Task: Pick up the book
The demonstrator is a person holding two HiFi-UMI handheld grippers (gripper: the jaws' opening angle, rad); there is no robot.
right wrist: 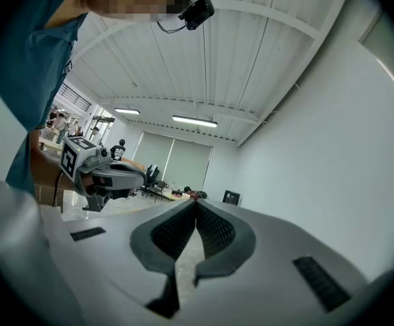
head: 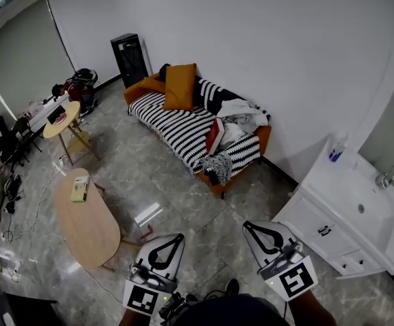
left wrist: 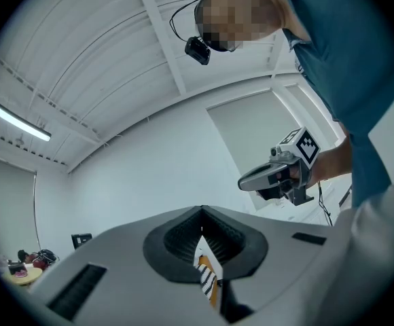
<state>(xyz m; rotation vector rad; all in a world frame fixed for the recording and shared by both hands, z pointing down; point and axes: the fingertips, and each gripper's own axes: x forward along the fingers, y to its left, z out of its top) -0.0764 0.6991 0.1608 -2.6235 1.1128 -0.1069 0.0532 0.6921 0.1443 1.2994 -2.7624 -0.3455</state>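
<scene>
The book (head: 215,136), with a red cover, leans on the seat of the black-and-white striped sofa (head: 176,124), beside a heap of white clothes (head: 241,119). Both grippers are low in the head view, far short of the sofa and pointing towards it. My left gripper (head: 179,237) (left wrist: 201,212) has its jaws together with nothing held; a strip of the striped sofa shows through the slot below the tips. My right gripper (head: 249,225) (right wrist: 195,205) is shut and empty too. Each gripper view shows the other gripper beside it in a hand.
An oval wooden table (head: 88,226) with a small box on it stands left of the grippers. A white sink cabinet (head: 343,212) is at the right. A round table (head: 62,119) and chairs are far left. An orange cushion (head: 181,85) is on the sofa.
</scene>
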